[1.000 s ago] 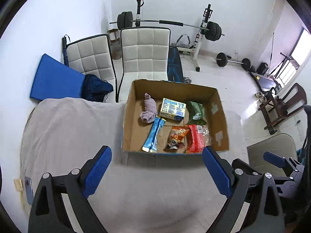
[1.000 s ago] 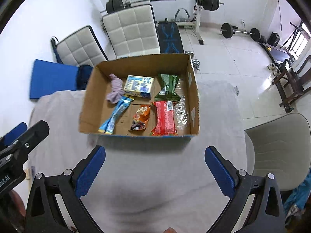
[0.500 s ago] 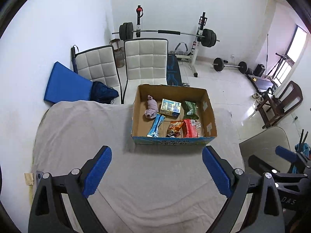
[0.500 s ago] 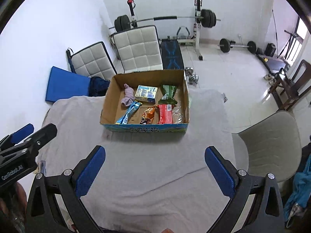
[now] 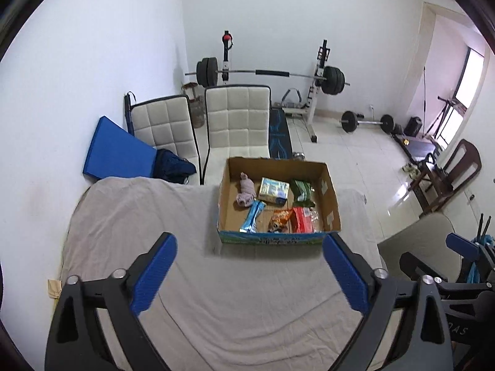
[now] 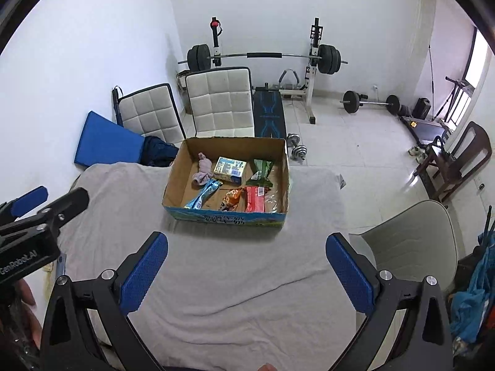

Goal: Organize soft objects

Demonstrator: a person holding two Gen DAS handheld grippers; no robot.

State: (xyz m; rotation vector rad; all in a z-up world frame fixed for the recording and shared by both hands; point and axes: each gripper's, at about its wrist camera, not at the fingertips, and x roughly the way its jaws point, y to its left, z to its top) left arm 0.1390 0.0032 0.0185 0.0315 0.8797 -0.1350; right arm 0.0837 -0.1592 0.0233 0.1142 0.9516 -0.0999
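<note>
From the left wrist view, the left gripper (image 5: 249, 273) hangs above the cloth-covered surface (image 5: 154, 216) with its jaws spread wide and nothing between them. The cardboard box (image 5: 277, 241) sits at about 12 o'clock from the gripper, well apart from it. Inside lie a pinkish cloth bundle (image 5: 246, 191), a small printed carton (image 5: 273, 190), a green pouch (image 5: 301, 189), a blue wrapper (image 5: 253, 216), an orange packet (image 5: 280, 219) and a red packet (image 5: 301, 223) — all resting loose on the box floor. The right gripper (image 5: 464, 247) shows at about 3 o'clock, off the edge of the surface beside a pale chair (image 5: 417, 247).

From the right wrist view, the right gripper (image 6: 247, 267) is likewise wide and empty, with the cardboard box (image 6: 225, 219) at about 12 o'clock, well clear of the fingertips. The same items sit in the box: cloth bundle (image 6: 204, 173), carton (image 6: 230, 169), green pouch (image 6: 261, 173), blue wrapper (image 6: 204, 194), orange packet (image 6: 230, 201), red packet (image 6: 256, 203). The left gripper (image 6: 27, 204) appears at about 9 o'clock.

No loose item shows on the cloth outside the box, so the gathering looks complete — the task appears at or near its end, unless sorting within the box is still wanted.
</note>
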